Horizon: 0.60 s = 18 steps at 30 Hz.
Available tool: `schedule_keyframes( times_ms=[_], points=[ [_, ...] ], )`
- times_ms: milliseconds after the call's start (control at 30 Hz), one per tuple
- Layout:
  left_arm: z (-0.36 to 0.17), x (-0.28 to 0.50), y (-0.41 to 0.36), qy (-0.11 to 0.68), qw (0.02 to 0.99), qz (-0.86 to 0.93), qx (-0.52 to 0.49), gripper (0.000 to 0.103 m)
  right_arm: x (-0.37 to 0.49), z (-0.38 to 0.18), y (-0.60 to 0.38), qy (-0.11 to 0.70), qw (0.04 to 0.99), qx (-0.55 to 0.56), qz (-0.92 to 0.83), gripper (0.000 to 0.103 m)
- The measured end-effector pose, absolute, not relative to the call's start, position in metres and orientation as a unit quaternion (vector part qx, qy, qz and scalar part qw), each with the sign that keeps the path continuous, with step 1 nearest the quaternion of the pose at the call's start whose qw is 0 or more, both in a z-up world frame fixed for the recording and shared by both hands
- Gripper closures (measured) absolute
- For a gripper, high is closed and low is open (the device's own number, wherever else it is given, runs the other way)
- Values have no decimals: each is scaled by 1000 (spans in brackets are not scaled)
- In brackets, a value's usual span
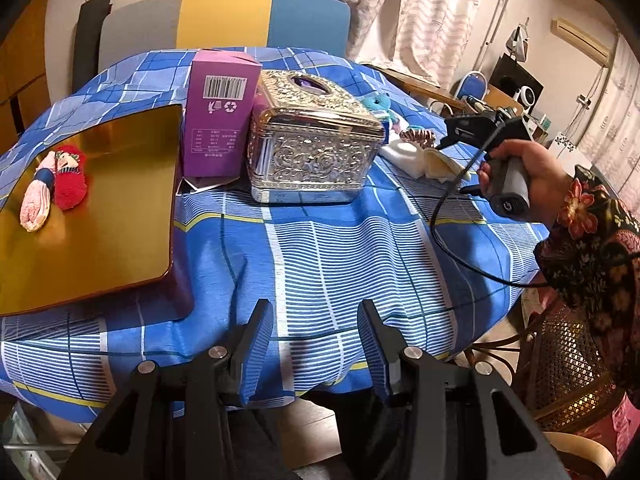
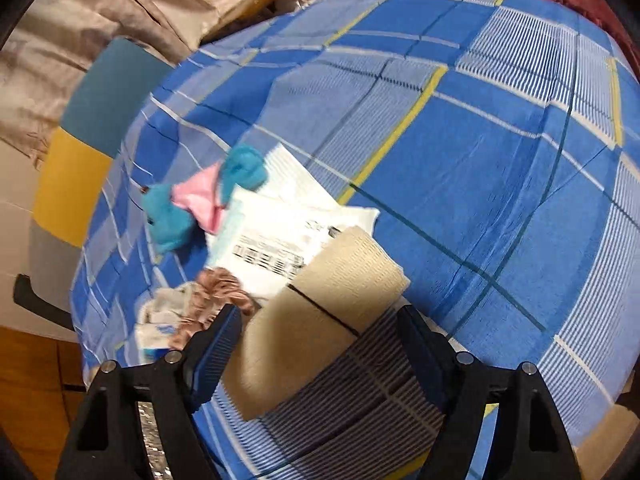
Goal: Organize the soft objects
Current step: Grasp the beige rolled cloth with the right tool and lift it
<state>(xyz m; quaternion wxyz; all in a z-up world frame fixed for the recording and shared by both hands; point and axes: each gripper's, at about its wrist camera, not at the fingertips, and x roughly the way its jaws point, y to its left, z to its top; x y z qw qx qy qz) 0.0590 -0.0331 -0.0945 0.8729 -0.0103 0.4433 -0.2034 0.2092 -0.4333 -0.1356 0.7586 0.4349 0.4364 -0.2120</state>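
At the near edge of the table, the left gripper point(image 1: 316, 344) hovers over the blue plaid tablecloth point(image 1: 320, 248) with its 2 blue-padded fingers partly apart and nothing between them. Beyond it to the left, a gold tray point(image 1: 104, 240) rests on the cloth, carrying a pink and red plush doll point(image 1: 54, 184) near its far left corner. Behind the tray stands a purple carton point(image 1: 218, 114), just beside an ornate silver tissue box point(image 1: 316, 148) at the middle of the table. Toward the right edge, a hand point(image 1: 524, 172) in a floral sleeve point(image 1: 592, 240) holds the right gripper point(image 2: 320, 344), which points down at the cloth; its jaws stand wide apart, with the end of a beige folded cloth point(image 2: 320, 320) lying between them and neither pad pressing on it. Past that cloth lies a white printed packet point(image 2: 280, 236), with a brown scrunchie point(image 2: 216, 292) at its side. Farther on sits a teal and pink plush toy point(image 2: 200, 200). Beyond the far edge stands a chair point(image 1: 224, 20) with grey, yellow and blue panels.
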Motion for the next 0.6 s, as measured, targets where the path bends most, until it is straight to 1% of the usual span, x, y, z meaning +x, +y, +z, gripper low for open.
schedule_keyframes(
  times_ms=[33,67,167,200,300,400,600],
  points=[
    [-96,60,-33,445,872,-204,-12,59,208,-135,-433,431,767,428,-205,29],
    [-96,60,-34,446,872,-203,-12,59,206,-134,-433,429,775,421,-198,38],
    [-100,61,-39,450,869,-207,-8,59,200,-135,-432,436,789,402,-159,49],
    [-101,60,-42,451,867,-210,-7,59,197,-137,-433,436,790,404,-153,51],
    [-103,59,-49,452,865,-216,2,59,178,-137,-439,434,793,404,-138,52],
    [-103,59,-55,452,864,-223,4,59,159,-130,-445,434,805,380,-136,52],
    [-100,62,-69,454,860,-232,8,59,129,-118,-450,453,828,308,-122,52]
  ],
)
